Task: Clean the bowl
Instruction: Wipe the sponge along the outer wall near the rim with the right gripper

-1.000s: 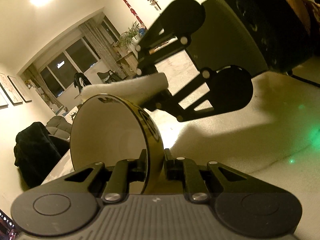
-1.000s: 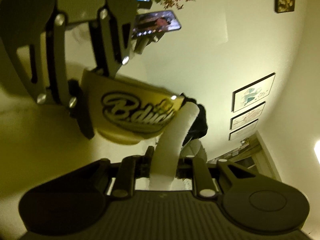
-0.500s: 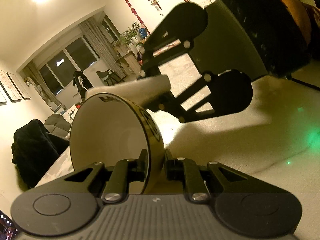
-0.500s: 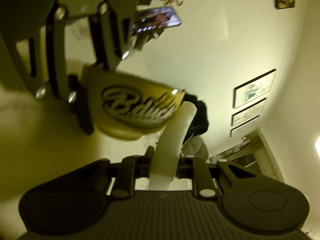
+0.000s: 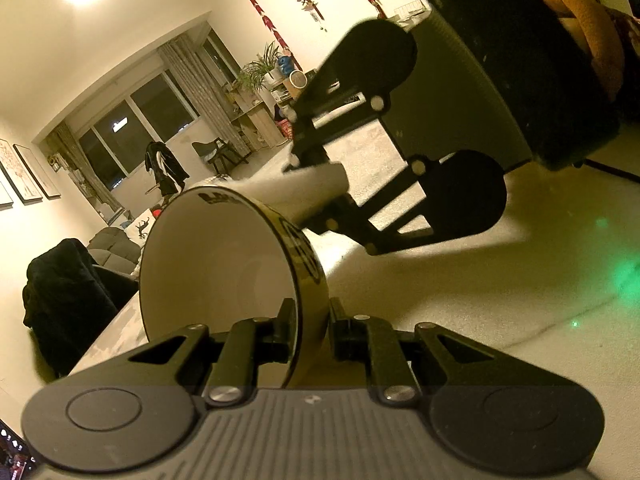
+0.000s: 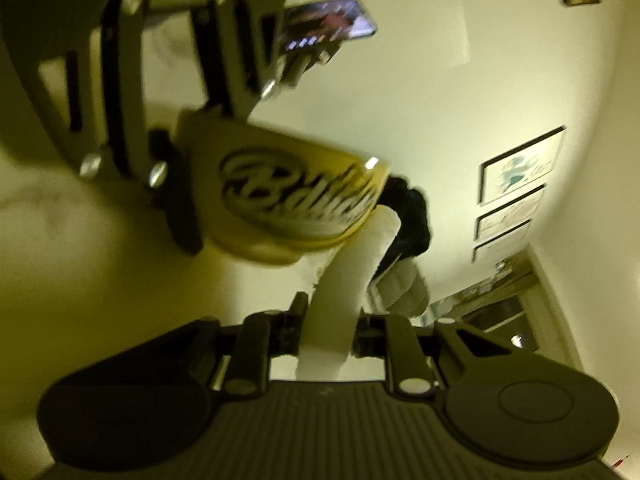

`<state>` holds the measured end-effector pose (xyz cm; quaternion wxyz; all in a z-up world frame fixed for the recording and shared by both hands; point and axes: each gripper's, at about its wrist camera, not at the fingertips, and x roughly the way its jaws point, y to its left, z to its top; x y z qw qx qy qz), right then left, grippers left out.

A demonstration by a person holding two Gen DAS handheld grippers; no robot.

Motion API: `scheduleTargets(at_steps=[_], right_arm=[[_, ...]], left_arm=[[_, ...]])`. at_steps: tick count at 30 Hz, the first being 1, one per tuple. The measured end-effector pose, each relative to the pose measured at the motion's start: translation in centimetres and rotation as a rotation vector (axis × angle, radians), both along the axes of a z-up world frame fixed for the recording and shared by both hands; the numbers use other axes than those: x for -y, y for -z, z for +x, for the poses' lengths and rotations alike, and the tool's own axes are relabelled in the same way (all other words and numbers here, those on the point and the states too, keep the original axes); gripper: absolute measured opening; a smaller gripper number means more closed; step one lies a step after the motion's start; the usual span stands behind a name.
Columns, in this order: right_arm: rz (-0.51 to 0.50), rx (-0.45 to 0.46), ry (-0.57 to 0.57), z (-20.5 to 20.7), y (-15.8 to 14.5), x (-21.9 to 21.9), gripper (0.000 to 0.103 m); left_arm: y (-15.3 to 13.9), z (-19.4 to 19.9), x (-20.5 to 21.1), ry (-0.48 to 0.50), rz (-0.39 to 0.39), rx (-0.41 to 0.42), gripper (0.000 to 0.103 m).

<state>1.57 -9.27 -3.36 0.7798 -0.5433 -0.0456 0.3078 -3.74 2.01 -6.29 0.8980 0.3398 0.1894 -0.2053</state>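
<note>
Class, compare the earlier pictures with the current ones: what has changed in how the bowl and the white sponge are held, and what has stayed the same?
Little changed. The white sponge in the right gripper stays pressed against the rim of the bowl, shifting only slightly along it. Nothing was picked up or let go. The left gripper still clamps the tilted bowl's rim.

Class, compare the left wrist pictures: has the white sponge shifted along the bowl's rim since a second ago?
No. The white sponge sits at the bowl rim's top, beside the rim lettering, as before.
</note>
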Motion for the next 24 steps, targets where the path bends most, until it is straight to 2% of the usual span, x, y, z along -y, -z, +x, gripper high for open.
scheduleTargets(at_steps=[10,17,24], right_arm=[[0.03,0.024,-0.01,-0.2,-0.4,-0.4,0.021],[0.128,0.086,-0.059,-0.9,-1.4,-0.1,0.021],[0.075,0.045,-0.039,-0.3,-0.9,-0.1,0.021]], left_arm=[[0.0,-0.5,0.4,-0.001,-0.001,-0.001,0.015],[-0.2,-0.7,0.8,-0.003,-0.003,-0.002,0.015],[-0.3,-1.4,0.7,-0.003,-0.003,-0.002,0.015]])
